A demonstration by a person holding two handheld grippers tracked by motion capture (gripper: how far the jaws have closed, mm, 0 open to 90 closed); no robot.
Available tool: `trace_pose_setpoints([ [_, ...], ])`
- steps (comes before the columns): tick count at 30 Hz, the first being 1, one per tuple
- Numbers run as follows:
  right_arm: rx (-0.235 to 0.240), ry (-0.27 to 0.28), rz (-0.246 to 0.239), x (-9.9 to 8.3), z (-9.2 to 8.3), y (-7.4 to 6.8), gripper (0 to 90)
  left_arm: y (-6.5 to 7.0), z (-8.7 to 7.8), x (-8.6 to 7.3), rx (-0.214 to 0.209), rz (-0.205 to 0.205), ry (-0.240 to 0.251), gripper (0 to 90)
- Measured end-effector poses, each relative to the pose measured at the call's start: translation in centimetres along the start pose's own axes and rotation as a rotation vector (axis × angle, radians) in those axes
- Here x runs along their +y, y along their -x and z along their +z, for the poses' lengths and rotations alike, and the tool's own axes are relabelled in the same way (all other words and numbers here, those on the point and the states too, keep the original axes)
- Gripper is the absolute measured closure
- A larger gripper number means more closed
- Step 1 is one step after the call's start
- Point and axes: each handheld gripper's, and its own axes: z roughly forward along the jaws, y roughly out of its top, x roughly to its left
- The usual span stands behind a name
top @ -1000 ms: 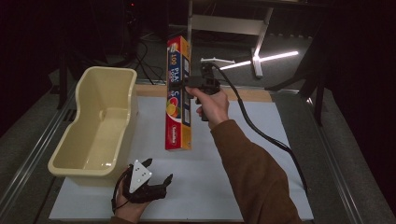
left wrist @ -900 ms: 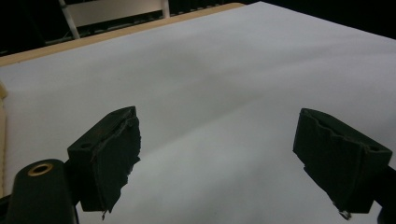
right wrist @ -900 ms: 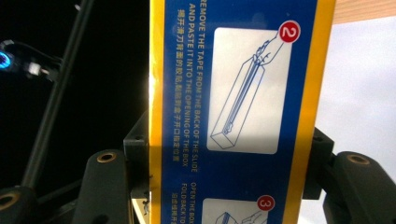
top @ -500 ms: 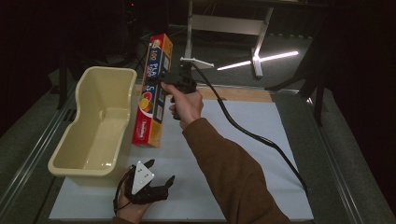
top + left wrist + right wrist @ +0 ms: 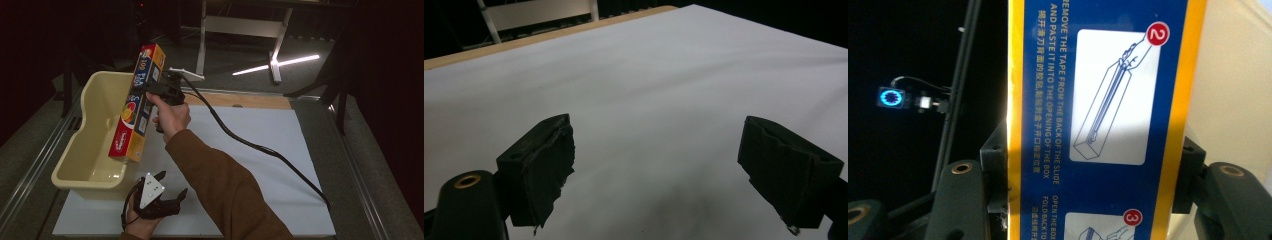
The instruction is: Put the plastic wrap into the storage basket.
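Note:
A long red, yellow and blue cling-wrap box (image 5: 137,102) hangs tilted in the air over the right rim of the cream plastic tub (image 5: 95,135). My right gripper (image 5: 159,92) is shut on its middle. The right gripper view has the box's blue printed side (image 5: 1108,115) pressed between both jaws, with the tub's cream wall (image 5: 1233,85) behind it. My left gripper (image 5: 170,186) rests low on the white mat (image 5: 260,150) near the front edge, just right of the tub's near corner. Its jaws stand wide apart in the left gripper view, with only bare mat (image 5: 654,100) between the fingers (image 5: 541,165).
A black cable (image 5: 250,145) trails from the right gripper across the mat to its right edge. A wooden strip (image 5: 235,100) borders the mat's far side. Metal rails run along both table sides. A table frame and a lit light bar (image 5: 277,64) stand beyond.
My right gripper has carried the box leftward from above the mat to over the tub's right rim, and the box has tilted. The left gripper has stayed put.

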Motion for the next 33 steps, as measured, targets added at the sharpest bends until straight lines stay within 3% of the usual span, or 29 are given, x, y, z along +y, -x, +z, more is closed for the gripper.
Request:
trace_pose_setpoints([
  [1, -0.029, -0.001, -0.025, -0.2, 0.6, 0.1, 39.2, -0.1, -0.1, -0.1, 0.002, -0.002, -0.001, 14.9],
  [3, -0.034, -0.004, -0.026, -0.3, 0.9, 0.1, 39.2, -0.1, -0.2, -0.1, 0.002, -0.004, 0.002, 14.9],
  [10, -0.011, -0.032, 0.038, -0.6, 2.7, 0.6, 39.2, 0.0, -0.3, 0.0, 0.000, -0.002, 0.011, 14.9],
  [13, -0.027, -0.071, 0.017, -1.3, 3.8, 0.4, 39.2, 0.1, -0.4, 0.0, -0.006, 0.000, 0.013, 14.9],
  [20, -0.017, -0.101, 0.018, -1.8, 5.2, -0.4, 39.1, 0.0, -0.6, 0.0, -0.001, -0.002, 0.022, 14.9],
  [21, -0.018, -0.131, 0.046, -1.6, 5.7, -0.1, 39.1, 0.1, -0.7, 0.0, 0.001, -0.005, 0.026, 14.9],
  [24, -0.034, -0.132, 0.066, -1.6, 6.0, 0.2, 39.1, 0.1, -0.8, -0.1, 0.002, -0.003, 0.032, 14.8],
  [33, -0.055, -0.115, 0.059, -2.3, 6.4, 0.0, 39.0, 0.1, -1.0, 0.0, 0.005, -0.004, 0.038, 14.8],
])
